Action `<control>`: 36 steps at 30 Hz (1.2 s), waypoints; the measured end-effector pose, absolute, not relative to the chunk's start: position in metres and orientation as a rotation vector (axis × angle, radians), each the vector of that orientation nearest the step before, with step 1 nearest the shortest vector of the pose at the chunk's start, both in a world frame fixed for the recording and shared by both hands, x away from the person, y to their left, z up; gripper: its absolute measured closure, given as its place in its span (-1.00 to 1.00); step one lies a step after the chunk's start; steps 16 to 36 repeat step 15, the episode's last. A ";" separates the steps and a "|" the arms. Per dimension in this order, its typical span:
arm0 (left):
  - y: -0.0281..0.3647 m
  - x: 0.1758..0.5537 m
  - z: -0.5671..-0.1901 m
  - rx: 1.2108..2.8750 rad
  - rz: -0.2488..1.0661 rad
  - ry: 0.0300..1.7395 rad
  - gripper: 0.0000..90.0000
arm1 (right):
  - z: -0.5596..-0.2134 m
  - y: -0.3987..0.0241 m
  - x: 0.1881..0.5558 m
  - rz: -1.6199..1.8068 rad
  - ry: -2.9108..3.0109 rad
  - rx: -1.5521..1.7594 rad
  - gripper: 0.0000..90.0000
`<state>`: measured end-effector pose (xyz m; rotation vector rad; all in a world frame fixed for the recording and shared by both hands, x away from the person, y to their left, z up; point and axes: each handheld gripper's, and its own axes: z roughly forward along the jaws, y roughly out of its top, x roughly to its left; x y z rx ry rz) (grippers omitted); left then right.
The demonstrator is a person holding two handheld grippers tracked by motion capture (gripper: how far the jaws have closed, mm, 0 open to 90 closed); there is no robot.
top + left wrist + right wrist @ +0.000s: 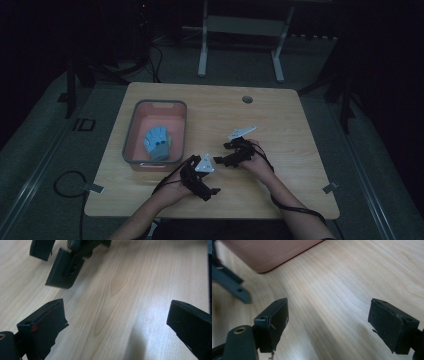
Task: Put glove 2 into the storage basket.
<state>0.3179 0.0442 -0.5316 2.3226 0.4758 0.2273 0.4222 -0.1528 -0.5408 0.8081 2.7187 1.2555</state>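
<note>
Dim room, wooden table [280, 125] mid-frame | pink bin [131, 145] left of centre, blue glove [158, 143] lying inside it | my left gripper [212, 192] released, lower centre, right of the bin, empty | my right gripper [221, 153] released, just above it, empty, glove well left.

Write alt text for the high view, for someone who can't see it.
A person's two hands hold black grippers, the left gripper and the right gripper, both open, low over a wooden table. To their left, a pink bin holds a blue glove.
</note>
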 end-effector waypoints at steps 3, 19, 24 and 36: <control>0.043 0.319 -0.536 2.322 0.200 0.489 -0.96 | -0.545 -0.155 0.419 1.244 2.727 0.775 -0.65; 0.045 0.322 -0.540 2.329 0.204 0.493 -0.96 | -0.551 -0.161 0.415 1.224 2.741 0.741 -0.64; 0.045 0.322 -0.540 2.329 0.204 0.493 -0.96 | -0.551 -0.161 0.415 1.224 2.741 0.741 -0.64; 0.045 0.322 -0.540 2.329 0.204 0.493 -0.96 | -0.551 -0.161 0.415 1.224 2.741 0.741 -0.64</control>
